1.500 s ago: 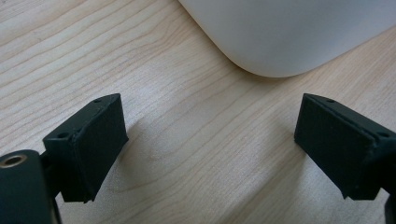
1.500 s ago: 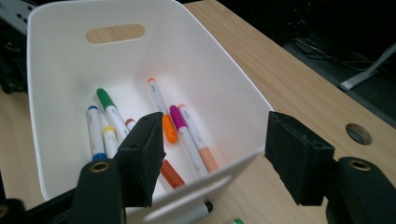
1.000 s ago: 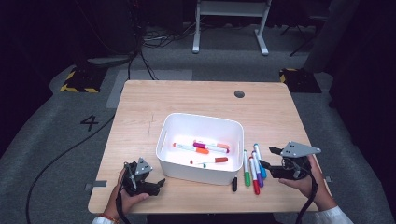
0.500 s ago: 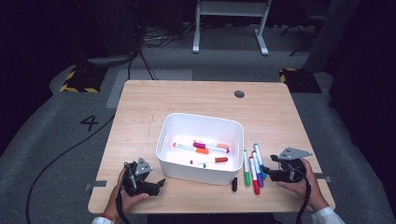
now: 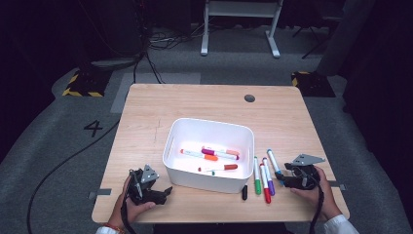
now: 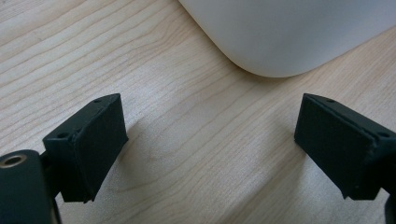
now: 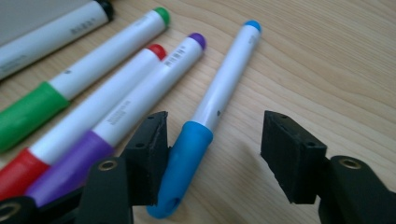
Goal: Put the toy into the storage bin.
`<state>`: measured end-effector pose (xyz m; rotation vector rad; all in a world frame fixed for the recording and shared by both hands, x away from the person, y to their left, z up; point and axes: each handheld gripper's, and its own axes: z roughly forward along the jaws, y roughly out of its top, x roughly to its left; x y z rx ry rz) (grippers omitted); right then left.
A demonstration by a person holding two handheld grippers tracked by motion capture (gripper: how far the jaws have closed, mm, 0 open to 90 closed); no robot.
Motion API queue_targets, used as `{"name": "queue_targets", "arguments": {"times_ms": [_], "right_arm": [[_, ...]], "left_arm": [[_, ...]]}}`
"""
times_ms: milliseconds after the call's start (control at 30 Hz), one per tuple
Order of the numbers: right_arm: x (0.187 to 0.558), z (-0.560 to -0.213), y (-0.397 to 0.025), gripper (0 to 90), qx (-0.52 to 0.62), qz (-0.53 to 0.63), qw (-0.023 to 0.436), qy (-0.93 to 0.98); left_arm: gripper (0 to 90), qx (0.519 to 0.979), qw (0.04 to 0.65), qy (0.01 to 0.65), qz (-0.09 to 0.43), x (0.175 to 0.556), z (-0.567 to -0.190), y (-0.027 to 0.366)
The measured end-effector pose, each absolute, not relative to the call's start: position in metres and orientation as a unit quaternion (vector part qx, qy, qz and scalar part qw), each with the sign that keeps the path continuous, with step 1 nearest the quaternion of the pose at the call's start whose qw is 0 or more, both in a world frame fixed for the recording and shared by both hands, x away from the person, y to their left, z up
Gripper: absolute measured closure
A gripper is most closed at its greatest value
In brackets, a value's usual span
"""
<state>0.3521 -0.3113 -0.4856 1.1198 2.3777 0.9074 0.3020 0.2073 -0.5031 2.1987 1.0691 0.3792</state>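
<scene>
A white bin [image 5: 205, 182] stands mid-table with several markers inside. To its right lie a green marker [image 5: 256, 174], a red one [image 5: 265, 184], a purple one [image 5: 269, 177] and a blue marker [image 5: 273, 164]. My right gripper [image 5: 285, 179] is low at the blue marker's near end. In the right gripper view the gripper [image 7: 215, 137] is open and the blue marker's [image 7: 212, 109] cap lies between the jaws, close against the left one. My left gripper [image 5: 164, 191] rests by the bin's near left corner. It is open [image 6: 210, 133] over bare wood, facing the bin's wall [image 6: 289, 32].
A small black marker [image 5: 244, 192] lies just in front of the bin. Purple [image 7: 140, 105], red [image 7: 88, 121] and green [image 7: 88, 67] markers lie side by side left of the blue one. The table's front edge is close behind both hands.
My right gripper has come down and toward me, settling around the blue marker's capped end. The left gripper has stayed put.
</scene>
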Motion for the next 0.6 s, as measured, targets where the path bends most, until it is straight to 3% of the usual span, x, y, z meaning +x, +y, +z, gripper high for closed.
{"name": "queue_targets", "arguments": {"times_ms": [200, 300, 400, 600], "right_arm": [[0.356, -0.491, -0.326, 58.6, 0.422, 0.326, 0.179, 0.827], [0.358, -0.491, -0.334, 69.9, 0.435, 0.328, 0.182, 0.818], [0.359, -0.491, -0.336, 74.5, 0.445, 0.331, 0.185, 0.811], [0.360, -0.493, -0.341, 75.4, 0.440, 0.339, 0.186, 0.810]], "left_arm": [[9.2, 0.840, 0.328, 0.408, 0.145, 0.302, -0.503, 0.207], [9.2, 0.840, 0.328, 0.408, 0.145, 0.302, -0.503, 0.207], [9.2, 0.840, 0.328, 0.408, 0.144, 0.302, -0.503, 0.207], [9.2, 0.840, 0.328, 0.408, 0.145, 0.302, -0.503, 0.207]]}}
